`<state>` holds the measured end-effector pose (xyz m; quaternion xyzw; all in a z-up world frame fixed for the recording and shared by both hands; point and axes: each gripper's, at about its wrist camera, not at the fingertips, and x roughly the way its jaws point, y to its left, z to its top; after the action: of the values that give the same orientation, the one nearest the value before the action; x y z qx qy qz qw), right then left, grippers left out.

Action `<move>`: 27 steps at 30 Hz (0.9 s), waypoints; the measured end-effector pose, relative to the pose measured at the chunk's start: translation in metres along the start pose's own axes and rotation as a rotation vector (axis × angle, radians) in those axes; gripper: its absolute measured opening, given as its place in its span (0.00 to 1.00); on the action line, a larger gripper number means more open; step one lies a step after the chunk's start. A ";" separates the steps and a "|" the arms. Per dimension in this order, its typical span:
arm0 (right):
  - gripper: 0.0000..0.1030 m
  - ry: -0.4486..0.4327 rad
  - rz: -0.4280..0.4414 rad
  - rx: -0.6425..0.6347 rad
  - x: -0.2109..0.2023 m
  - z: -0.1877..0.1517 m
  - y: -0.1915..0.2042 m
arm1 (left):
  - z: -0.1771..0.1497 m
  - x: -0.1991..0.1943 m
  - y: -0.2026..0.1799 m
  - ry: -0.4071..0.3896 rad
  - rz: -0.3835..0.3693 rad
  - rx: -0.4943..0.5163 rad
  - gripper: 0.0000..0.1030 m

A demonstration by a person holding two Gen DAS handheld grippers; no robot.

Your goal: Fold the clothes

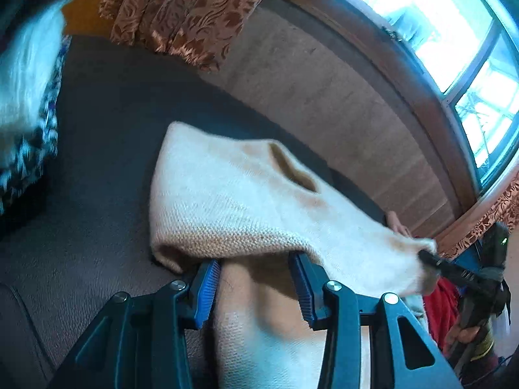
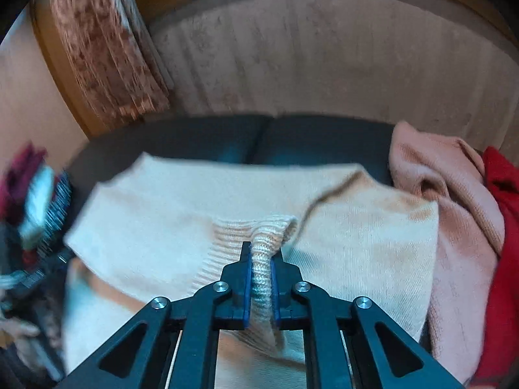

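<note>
The right tool (image 2: 261, 267) has its blue-padded jaws pinched tight on the ribbed cuff of a cream knitted sweater (image 2: 181, 214), the rib standing up between the pads and a loop of it bulging just beyond the tips. The left tool (image 1: 256, 272) has its jaws about half apart; a folded edge of the same cream sweater (image 1: 233, 194) drapes over both tips, and more of the knit hangs down through the gap between them. Whether its pads press on the cloth cannot be told.

The sweater lies spread on a dark grey sofa seat (image 2: 207, 139), its body reaching toward the seat's back edge, with the near part lifted at both tools. In the left wrist view the right tool (image 1: 431, 261) shows at the sweater's right corner, gripping it.

At the right end of the seat a crumpled pink knitted garment (image 2: 454, 188) touches the sweater, and a red cloth (image 2: 502, 227) lies beside that. At the left end sits a blurred heap of patterned clothes (image 2: 42, 207).
</note>
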<state>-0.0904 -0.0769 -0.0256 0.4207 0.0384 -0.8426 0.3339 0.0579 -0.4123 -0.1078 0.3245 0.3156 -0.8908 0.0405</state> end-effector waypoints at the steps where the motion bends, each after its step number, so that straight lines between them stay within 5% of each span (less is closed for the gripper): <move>1: 0.09 -0.034 0.009 0.011 -0.008 0.010 0.002 | 0.002 -0.002 -0.003 -0.006 -0.008 0.013 0.42; 5: 0.09 -0.119 -0.018 0.089 -0.032 0.028 -0.022 | 0.000 0.007 -0.013 0.023 0.004 0.067 0.43; 9: 0.09 -0.040 -0.055 0.231 -0.005 0.016 -0.064 | -0.014 0.016 -0.005 0.083 0.044 0.057 0.43; 17: 0.16 0.039 -0.092 0.332 0.027 -0.034 -0.104 | -0.024 -0.017 0.025 0.046 0.090 0.010 0.42; 20: 0.18 -0.010 -0.181 0.269 0.011 -0.032 -0.096 | -0.025 -0.027 0.032 0.064 0.091 -0.002 0.42; 22: 0.36 -0.058 -0.198 0.198 -0.009 -0.031 -0.078 | -0.029 -0.038 0.036 0.074 0.085 -0.019 0.42; 24: 0.55 -0.090 -0.144 0.103 -0.023 -0.031 -0.055 | -0.036 -0.051 0.044 0.075 0.087 -0.034 0.42; 27: 0.57 -0.087 0.014 -0.069 -0.028 -0.045 0.008 | -0.048 -0.073 0.049 0.096 0.083 -0.006 0.42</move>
<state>-0.0435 -0.0527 -0.0321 0.3721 0.0498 -0.8560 0.3554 0.1555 -0.4330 -0.1181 0.3796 0.3061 -0.8708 0.0632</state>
